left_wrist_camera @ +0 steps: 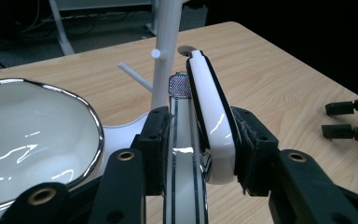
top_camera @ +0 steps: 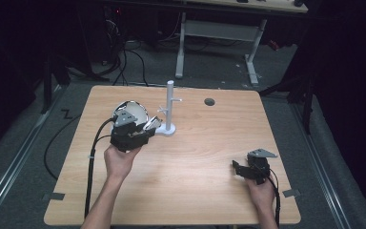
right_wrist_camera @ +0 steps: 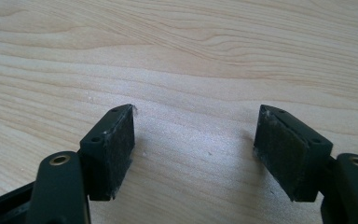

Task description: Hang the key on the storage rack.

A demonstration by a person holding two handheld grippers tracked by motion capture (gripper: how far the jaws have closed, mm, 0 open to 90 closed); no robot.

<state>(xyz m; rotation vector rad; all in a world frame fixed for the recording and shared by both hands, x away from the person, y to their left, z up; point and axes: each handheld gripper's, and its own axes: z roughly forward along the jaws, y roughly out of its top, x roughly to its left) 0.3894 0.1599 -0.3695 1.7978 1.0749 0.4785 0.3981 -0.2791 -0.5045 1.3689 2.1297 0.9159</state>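
Observation:
A white cup with a silver rim is held tilted over the left part of the wooden table. My left gripper is shut on the cup's white handle, with both pads pressed against it. Just past the handle stands a white peg stand, whose post and short pegs are close to the cup. Near the front right of the table my right gripper rests low and open. Nothing sits between its pads, only bare wood.
A dark round grommet hole lies in the table behind the stand. My right gripper's jaw tips show at the edge of the left gripper view. A white-legged desk and floor cables lie beyond the far edge.

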